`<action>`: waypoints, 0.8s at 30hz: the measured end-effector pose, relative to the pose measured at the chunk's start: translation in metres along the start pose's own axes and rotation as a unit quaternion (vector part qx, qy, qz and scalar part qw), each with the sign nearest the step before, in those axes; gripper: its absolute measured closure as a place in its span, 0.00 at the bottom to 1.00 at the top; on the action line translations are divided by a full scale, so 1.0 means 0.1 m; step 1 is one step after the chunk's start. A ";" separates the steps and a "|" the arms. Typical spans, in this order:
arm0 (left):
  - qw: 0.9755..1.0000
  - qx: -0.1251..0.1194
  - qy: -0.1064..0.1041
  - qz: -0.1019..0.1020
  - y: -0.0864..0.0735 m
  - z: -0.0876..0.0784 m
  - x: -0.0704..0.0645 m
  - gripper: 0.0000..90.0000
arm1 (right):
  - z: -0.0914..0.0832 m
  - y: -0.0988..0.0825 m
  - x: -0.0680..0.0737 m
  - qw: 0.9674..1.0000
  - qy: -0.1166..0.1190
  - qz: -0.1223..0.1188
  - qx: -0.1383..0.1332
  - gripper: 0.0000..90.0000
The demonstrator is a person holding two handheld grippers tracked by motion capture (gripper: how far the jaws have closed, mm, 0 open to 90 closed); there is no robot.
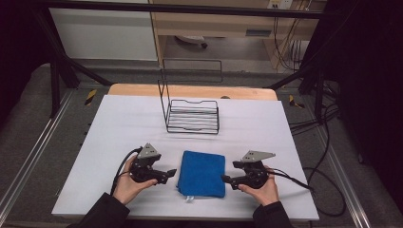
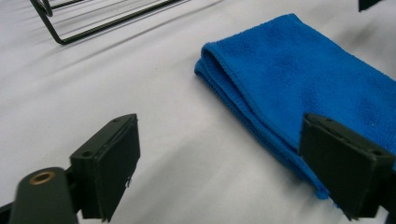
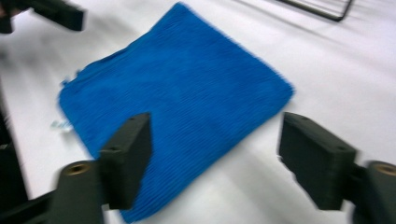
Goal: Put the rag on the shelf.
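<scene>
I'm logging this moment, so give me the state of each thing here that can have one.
Blue cloth: folded, lying flat on the table, not held.
Wire rack: upright, empty, apart from the cloth.
Left tool: jaws open, nothing gripped, beside the cloth's edge.
Right tool: jaws open, nothing gripped, beside the cloth's other edge.

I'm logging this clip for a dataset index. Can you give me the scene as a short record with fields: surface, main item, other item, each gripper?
surface: table under a white cover
main item: blue cloth, folded, lying flat between the two grippers
other item: black wire rack, empty, behind the cloth
left gripper: jaws open, beside the cloth's left edge, nothing held
right gripper: jaws open, at the cloth's right edge, nothing held
cloth contact: not gripped by either gripper
</scene>
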State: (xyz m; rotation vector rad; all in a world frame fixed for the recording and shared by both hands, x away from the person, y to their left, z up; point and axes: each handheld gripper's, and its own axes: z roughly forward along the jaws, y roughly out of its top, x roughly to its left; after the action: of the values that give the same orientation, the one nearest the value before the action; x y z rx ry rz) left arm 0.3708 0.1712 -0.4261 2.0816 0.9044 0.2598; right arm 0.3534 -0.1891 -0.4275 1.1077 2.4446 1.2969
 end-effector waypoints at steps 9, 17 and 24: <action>1.000 0.004 0.006 0.006 0.13 0.05 0.01 0.11 | 0.06 0.04 -0.24 1.000 -0.025 0.019 -0.001 0.10; 1.000 -0.012 0.016 -0.002 0.40 0.13 0.06 0.17 | 0.03 -0.05 -0.28 0.999 -0.036 0.022 -0.002 0.06; 1.000 -0.014 0.026 0.002 0.55 0.27 0.02 0.23 | -0.02 -0.07 -0.25 0.999 -0.037 0.025 -0.018 0.05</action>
State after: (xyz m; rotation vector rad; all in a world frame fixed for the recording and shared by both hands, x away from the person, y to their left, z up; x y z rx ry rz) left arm 0.4132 0.1340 -0.4012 2.0594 0.9229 0.3285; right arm 0.3665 -0.2097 -0.4361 1.1943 2.3467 1.2846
